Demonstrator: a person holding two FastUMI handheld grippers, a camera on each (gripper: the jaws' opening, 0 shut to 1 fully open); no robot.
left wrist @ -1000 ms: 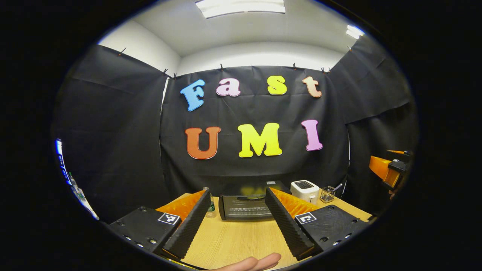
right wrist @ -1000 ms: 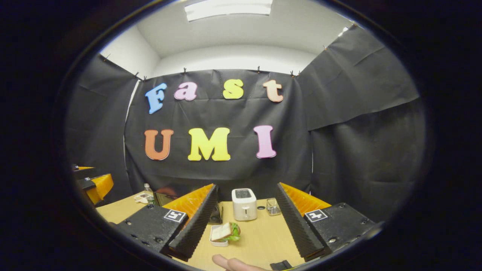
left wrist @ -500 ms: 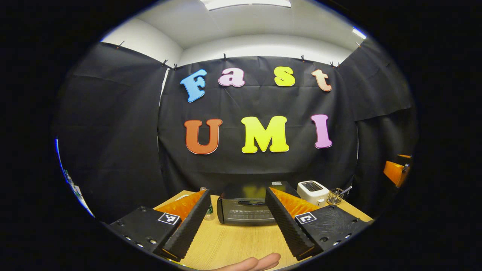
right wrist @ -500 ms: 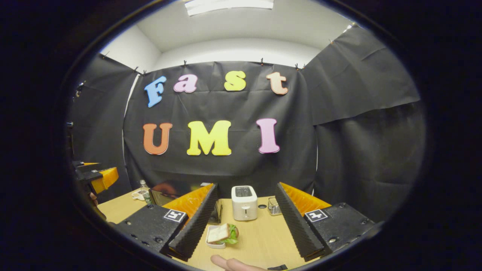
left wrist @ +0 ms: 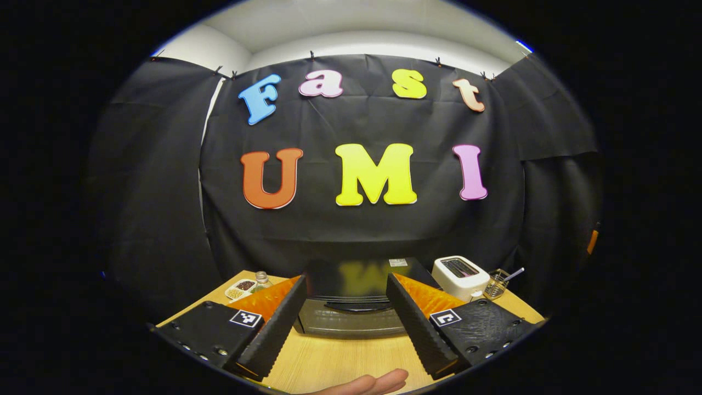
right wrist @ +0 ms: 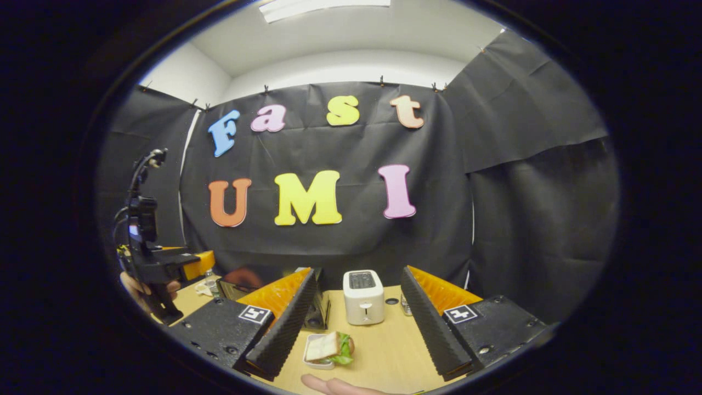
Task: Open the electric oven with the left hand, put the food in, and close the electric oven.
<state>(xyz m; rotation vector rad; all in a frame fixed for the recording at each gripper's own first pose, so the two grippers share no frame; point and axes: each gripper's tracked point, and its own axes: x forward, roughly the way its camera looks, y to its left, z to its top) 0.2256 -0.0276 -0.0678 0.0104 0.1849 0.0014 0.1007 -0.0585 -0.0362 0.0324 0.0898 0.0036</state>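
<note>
The black electric oven stands straight ahead in the left gripper view, door shut, its handle running across the top of the door. My left gripper hangs open a short way before it, nothing between its fingers. In the right gripper view the food, a sandwich with lettuce on a small white dish, lies on the wooden table just ahead of my open right gripper. Part of the oven peeks out behind the left finger. The left gripper and the hand holding it appear at the far left.
A white toaster stands right of the oven, with a wire holder of utensils beyond it. A dish of spices and a small bottle sit left of the oven. The toaster lies behind the sandwich.
My left gripper has moved forward toward the oven, which now looks larger and nearer. The right gripper has edged forward slightly; the sandwich stays put. Both stay open.
</note>
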